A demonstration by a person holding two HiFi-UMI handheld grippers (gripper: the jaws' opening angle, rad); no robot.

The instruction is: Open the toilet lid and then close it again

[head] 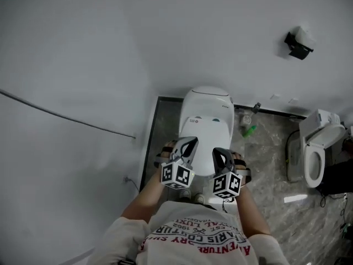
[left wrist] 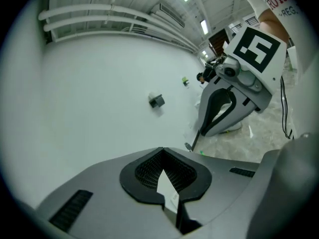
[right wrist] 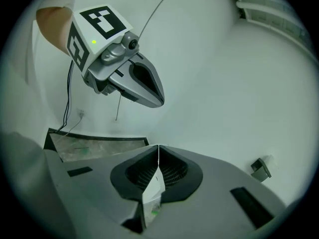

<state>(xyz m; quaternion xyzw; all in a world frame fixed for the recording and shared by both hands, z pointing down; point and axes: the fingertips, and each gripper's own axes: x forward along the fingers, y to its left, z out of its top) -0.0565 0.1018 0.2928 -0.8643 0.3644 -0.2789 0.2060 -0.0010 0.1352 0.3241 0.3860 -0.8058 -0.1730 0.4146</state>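
The white toilet (head: 205,110) stands against the wall with its lid down flat. Both grippers hang in the air above its front end, touching nothing. My left gripper (head: 190,142) is shut with nothing in it, its tips meeting (left wrist: 162,151). My right gripper (head: 219,152) is beside it, also shut and empty (right wrist: 158,148). Each gripper shows in the other's view: the right gripper (left wrist: 219,111) and the left gripper (right wrist: 142,83). Both gripper views look at the bare white wall; the toilet is not seen in them.
A second toilet (head: 319,153) with its seat open stands to the right. A black paper holder (head: 298,46) hangs on the wall. A green bottle (head: 248,130) and small items lie on the marble floor (head: 270,164) beside the toilet. A thin cable (head: 66,116) runs along the left wall.
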